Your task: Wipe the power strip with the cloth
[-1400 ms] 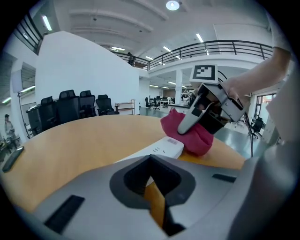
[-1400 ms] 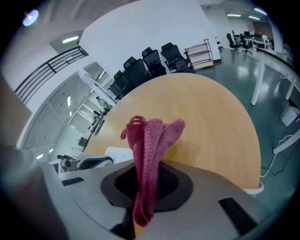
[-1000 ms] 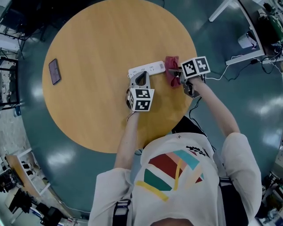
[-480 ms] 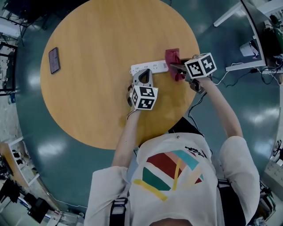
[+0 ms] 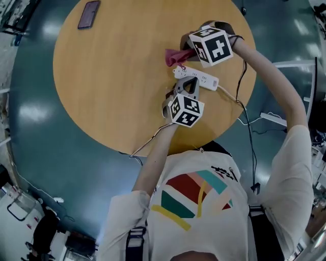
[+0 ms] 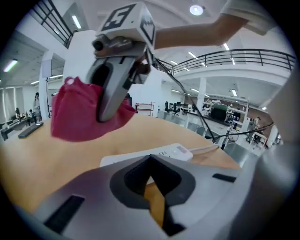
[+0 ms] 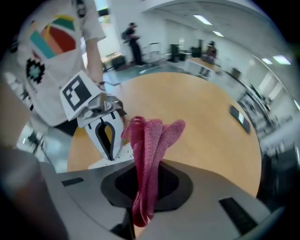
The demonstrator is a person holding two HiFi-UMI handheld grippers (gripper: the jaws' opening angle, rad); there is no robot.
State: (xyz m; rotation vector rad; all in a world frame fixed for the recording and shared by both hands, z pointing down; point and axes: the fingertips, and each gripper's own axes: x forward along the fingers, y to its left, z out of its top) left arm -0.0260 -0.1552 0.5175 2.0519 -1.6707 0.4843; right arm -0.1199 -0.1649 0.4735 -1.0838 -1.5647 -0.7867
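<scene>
A white power strip (image 5: 197, 77) lies slantwise on the round wooden table (image 5: 117, 76); its cable runs off toward the right edge. My left gripper (image 5: 187, 81) is shut, with nothing between its jaws, and its tips rest at the strip's near side. In the left gripper view the strip (image 6: 161, 151) lies just past the closed tips (image 6: 151, 161). My right gripper (image 5: 186, 53) is shut on a red cloth (image 5: 174, 56), which it holds just beyond the strip's far end. The cloth (image 7: 149, 154) sticks up folded between the right jaws (image 7: 144, 190).
A dark phone (image 5: 89, 14) lies at the table's far left edge. The strip's white cable (image 5: 239, 104) trails over the right rim to the teal floor. The person's arms reach in from the near side.
The right gripper has rolled over and carried the cloth from the strip's cable end up to beyond its other end. The head view has swung. The left gripper stays at the strip.
</scene>
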